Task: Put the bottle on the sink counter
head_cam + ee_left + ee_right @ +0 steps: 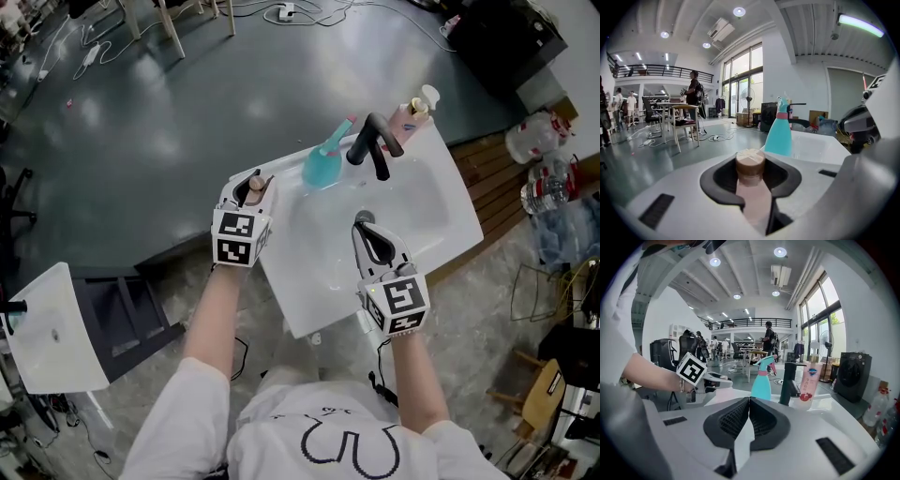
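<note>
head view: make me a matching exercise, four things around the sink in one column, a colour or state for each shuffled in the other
Things:
1 spray bottle
2 faucet
3 left gripper
4 right gripper

Colour or state:
a black
b shut on the bottle
c teal
d shut, nothing held

Pairs: 1-c, 2-a, 3-b, 4-d

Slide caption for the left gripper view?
Left claw grips a brown-capped bottle, teal spray bottle and white sink ahead.
</note>
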`<state>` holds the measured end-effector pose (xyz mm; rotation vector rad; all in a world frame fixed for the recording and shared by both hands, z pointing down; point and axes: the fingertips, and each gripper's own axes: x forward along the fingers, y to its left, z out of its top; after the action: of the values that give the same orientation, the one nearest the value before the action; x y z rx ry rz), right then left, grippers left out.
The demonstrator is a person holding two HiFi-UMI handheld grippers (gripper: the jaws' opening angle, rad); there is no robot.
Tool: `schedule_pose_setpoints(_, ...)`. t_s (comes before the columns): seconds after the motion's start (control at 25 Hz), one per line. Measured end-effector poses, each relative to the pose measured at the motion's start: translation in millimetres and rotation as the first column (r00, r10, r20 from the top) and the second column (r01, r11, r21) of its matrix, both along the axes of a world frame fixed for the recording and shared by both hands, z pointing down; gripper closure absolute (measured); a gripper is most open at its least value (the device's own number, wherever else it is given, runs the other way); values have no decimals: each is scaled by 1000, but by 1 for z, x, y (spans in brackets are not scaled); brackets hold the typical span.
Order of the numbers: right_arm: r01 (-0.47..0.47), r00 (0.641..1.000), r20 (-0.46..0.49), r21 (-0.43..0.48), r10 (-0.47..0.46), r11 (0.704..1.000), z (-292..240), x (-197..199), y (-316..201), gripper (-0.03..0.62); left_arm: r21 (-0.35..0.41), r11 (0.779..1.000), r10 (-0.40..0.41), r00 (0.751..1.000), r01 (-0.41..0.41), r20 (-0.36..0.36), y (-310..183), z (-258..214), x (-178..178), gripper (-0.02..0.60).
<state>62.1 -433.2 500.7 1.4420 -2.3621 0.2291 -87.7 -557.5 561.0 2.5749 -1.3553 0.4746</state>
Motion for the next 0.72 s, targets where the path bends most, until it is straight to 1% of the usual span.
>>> schedule_pose_setpoints(0.24,15,1000,-6,3,-15,1000,-2,-6,-1,565,10,1000,3,1000,-3,15,0,3,1,457)
schedule_pose_setpoints(0.44,30,1000,-7,7,-30,1000,-7,-10,2,565,35,999,-21,999,20,26,-2,1,1,453)
schedule_pose_setpoints(0.56,45,999,-12,16,-45,999,-11,-13,7,565,25,999,-34,998,33,45,-1,3,0,448)
schedule_pose_setpoints(0.6,48,999,-14,21,-48,999,-12,-14,8,565,21,999,-40,998,39,55,-1,4,-1,415)
schedule_pose_setpoints(0.64,49,999,-14,25,-49,998,-14,-14,10,565,20,999,-47,997,46,63,0,4,-3,350)
schedule_pose_setpoints(0.68,49,999,-12,30,-49,998,-16,-13,11,565,24,998,-55,996,54,64,0,2,-4,320)
schedule_pose_setpoints(0.72,49,999,-10,35,-48,998,-18,-13,13,565,30,998,-64,996,62,61,1,-2,-5,316)
